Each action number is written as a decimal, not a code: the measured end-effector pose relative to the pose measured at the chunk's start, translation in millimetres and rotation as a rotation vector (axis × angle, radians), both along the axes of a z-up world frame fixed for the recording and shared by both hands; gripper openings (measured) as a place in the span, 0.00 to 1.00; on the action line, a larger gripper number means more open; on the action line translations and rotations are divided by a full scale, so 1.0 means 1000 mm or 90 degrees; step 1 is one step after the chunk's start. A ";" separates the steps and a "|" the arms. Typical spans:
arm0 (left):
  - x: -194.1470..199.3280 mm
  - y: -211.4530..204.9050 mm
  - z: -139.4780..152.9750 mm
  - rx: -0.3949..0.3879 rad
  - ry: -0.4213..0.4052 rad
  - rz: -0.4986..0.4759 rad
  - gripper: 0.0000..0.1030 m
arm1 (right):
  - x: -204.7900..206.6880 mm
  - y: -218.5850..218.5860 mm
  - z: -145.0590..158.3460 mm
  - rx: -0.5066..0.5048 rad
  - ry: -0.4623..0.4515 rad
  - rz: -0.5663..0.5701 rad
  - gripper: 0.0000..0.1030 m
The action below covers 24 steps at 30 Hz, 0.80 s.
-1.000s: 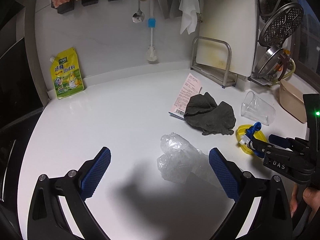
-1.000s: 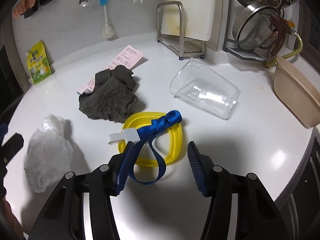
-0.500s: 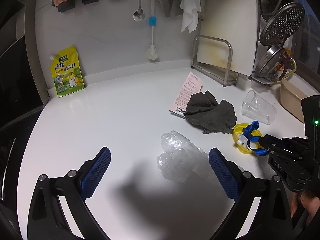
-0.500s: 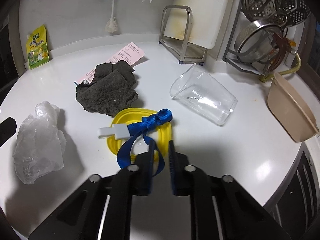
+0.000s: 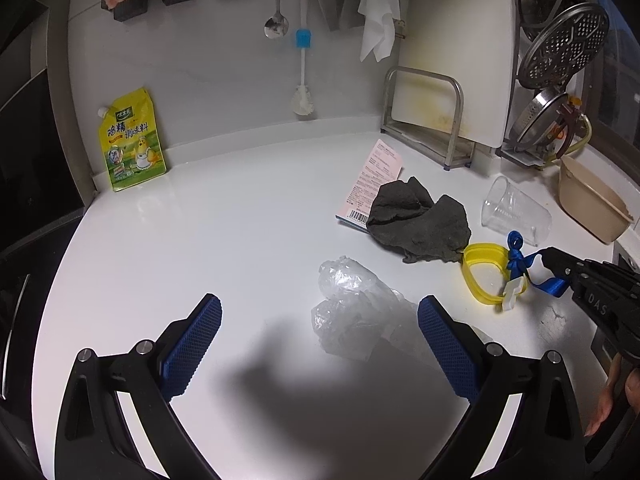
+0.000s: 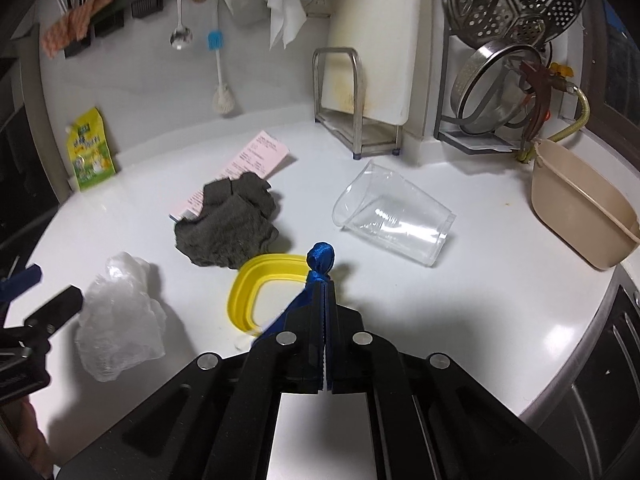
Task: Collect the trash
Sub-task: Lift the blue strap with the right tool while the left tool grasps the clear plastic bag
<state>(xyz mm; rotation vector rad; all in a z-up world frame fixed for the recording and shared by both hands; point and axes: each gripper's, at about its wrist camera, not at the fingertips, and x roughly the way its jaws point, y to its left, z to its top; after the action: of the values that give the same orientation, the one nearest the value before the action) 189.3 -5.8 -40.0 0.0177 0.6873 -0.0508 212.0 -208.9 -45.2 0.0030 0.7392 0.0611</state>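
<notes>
Counter (image 5: 240,240) spreads ahead of both tongs, trash scattered right of the left tongs and ahead of the right ones.

Change: a second ago right tongs (image 6: 323,292) were wide over the ribbon; now jaws are closed flat on the blue ribbon (image 6: 320,264), knot poking out just past the tips. Yellow ring (image 6: 256,292) has tilted, near edge up off the counter, blurred, so it looks like the lift has started. Means first trash item is secured; next is likely carrying it off, destination not in view.

Left tongs (image 5: 320,344) unchanged, wide, holding nothing, hovering over the counter.

Bag (image 5: 352,312), crumpled clear plastic, lies just ahead of the left tongs, nearer their right finger, between the spread tips' line and the rag. Probably the next pick for the left.

Rag (image 6: 228,232), dark grey, sits ahead-left of the right tongs, touching the ring's far edge, lying on a pink slip (image 6: 260,156).

Cup (image 6: 392,220), clear, on its side, ahead-right of the right tongs, apart from the ring.

White tag (image 5: 514,292) hangs off the ribbon beside the ring.
</notes>
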 end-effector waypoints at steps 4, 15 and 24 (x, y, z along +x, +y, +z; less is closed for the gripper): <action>-0.003 -0.002 -0.002 -0.008 0.002 -0.007 0.94 | -0.008 -0.001 0.001 0.013 -0.003 0.004 0.01; 0.018 -0.020 -0.013 -0.014 0.045 0.012 0.94 | -0.021 -0.011 0.003 0.043 -0.016 0.006 0.01; 0.042 -0.029 -0.030 -0.022 0.101 0.013 0.61 | -0.027 -0.012 0.006 0.054 -0.022 0.013 0.01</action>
<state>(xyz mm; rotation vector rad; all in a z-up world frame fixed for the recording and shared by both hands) 231.7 -34.9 -69.6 -0.0276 0.8450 -0.0445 185.1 -221.4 -39.0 0.0749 0.7011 0.1117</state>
